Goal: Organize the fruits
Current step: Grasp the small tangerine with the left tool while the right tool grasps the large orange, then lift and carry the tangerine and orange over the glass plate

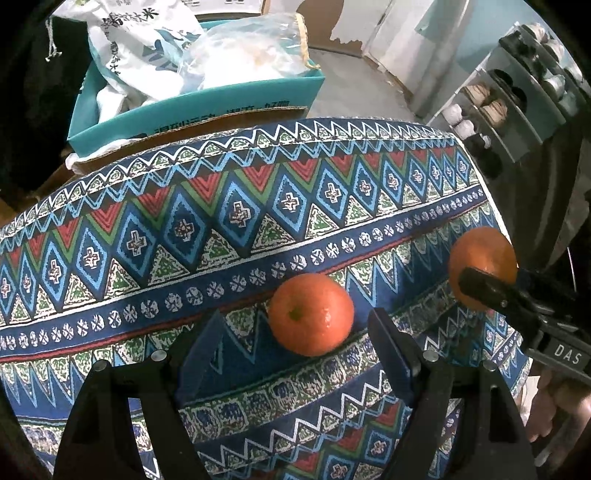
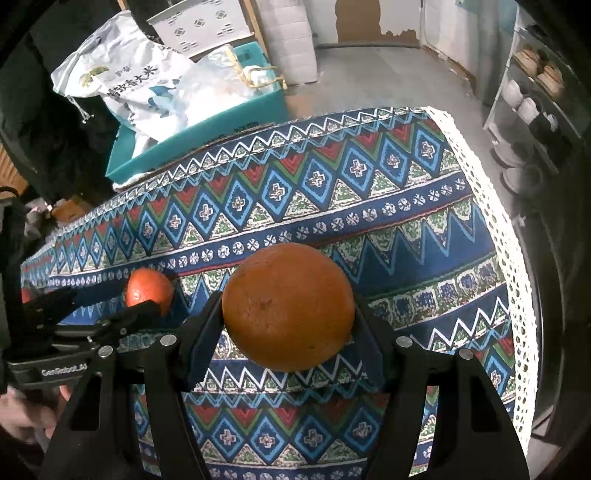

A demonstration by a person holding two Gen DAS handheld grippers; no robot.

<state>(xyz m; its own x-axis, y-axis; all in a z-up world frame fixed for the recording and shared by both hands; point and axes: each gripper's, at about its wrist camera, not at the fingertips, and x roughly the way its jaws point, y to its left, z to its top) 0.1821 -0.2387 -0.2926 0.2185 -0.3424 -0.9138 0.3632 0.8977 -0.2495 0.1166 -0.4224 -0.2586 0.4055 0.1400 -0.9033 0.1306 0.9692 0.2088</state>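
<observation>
Right gripper (image 2: 290, 314): jaws closed on the large orange (image 2: 289, 306), one finger pressed against each side of the fruit; the fruit is held above the patterned tablecloth (image 2: 369, 192).
Left gripper (image 1: 295, 328): jaws spread apart; the small orange (image 1: 310, 314) sits on the cloth between the fingertips, nearer the right finger, with visible gaps on both sides.
Left wrist view only: green stem mark on the small orange; the large orange (image 1: 482, 266) appears at the right edge, partly covered by a finger of the right gripper (image 1: 480, 280); "DAS" lettering on that gripper's body; part of a hand (image 1: 561, 406) gripping it.
Right wrist view only: white lace border (image 2: 513, 258) along the right side of the cloth; the left gripper (image 2: 103, 302) enters from the left with the small orange (image 2: 149, 288) just beyond its fingers; "GenRobot" lettering on its body; part of a hand (image 2: 26, 413) at the lower left.
Teal box (image 1: 207, 110): stands behind the far edge of the table; holds a white printed sack (image 1: 136, 40) and a clear plastic bag (image 1: 251, 55) with pale contents that cannot be identified.
Shoe rack (image 1: 517, 88): stands to the right of the table, well apart; tiers hold pairs of shoes in white, tan and black.
White perforated bin (image 2: 199, 26): stands behind the teal box (image 2: 207, 122); contents not visible.
</observation>
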